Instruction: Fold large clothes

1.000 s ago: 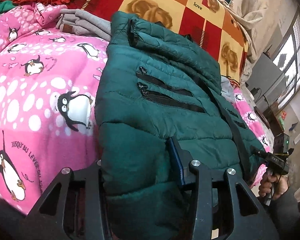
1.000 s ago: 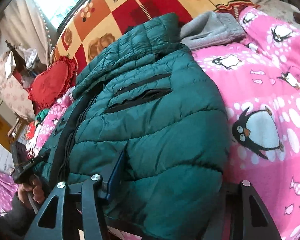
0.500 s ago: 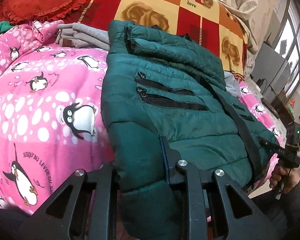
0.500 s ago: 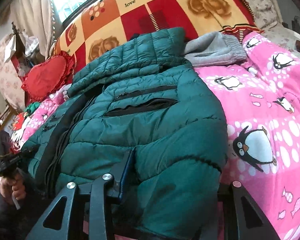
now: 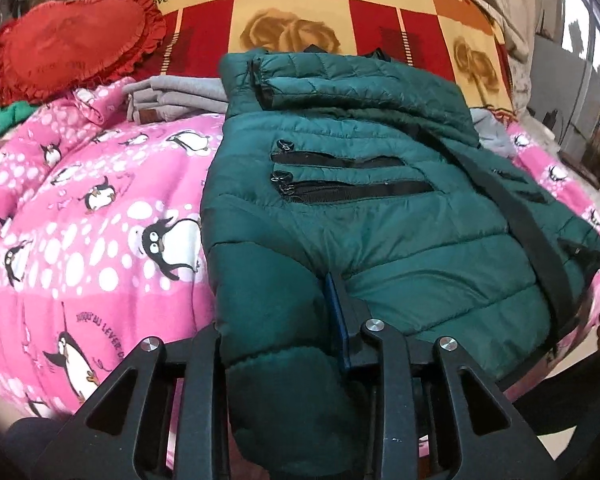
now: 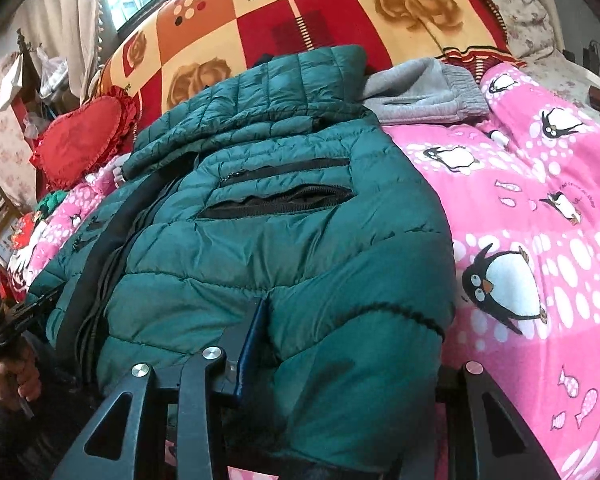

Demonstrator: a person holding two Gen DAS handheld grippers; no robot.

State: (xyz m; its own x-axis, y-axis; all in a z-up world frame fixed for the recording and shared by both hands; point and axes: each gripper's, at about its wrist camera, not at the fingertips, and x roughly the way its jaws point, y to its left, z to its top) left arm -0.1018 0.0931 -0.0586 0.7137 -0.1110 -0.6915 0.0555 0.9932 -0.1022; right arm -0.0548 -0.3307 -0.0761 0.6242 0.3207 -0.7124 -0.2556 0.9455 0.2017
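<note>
A dark green puffer jacket (image 5: 360, 208) lies front up on a pink penguin blanket (image 5: 80, 220), hem towards me, black zip pockets showing. My left gripper (image 5: 276, 312) is shut on the jacket's left hem corner, with one blue-padded finger (image 5: 338, 312) on top of the fabric. The jacket also shows in the right wrist view (image 6: 260, 240). My right gripper (image 6: 348, 340) is shut on the right hem corner, with its blue-padded finger (image 6: 254, 336) pressed into the fabric. Each view shows the other handle at the far hem edge.
Folded grey clothes (image 5: 172, 96) lie behind the jacket by the collar and also show in the right wrist view (image 6: 424, 92). A red heart cushion (image 5: 68, 44) and a red-and-yellow rose blanket (image 5: 300, 8) lie at the back. The pink blanket (image 6: 540, 220) spreads to both sides.
Both grippers have lifted and drawn back with the hem in their hold, so more of the jacket and the back of the bed shows. The jaws stay shut.
</note>
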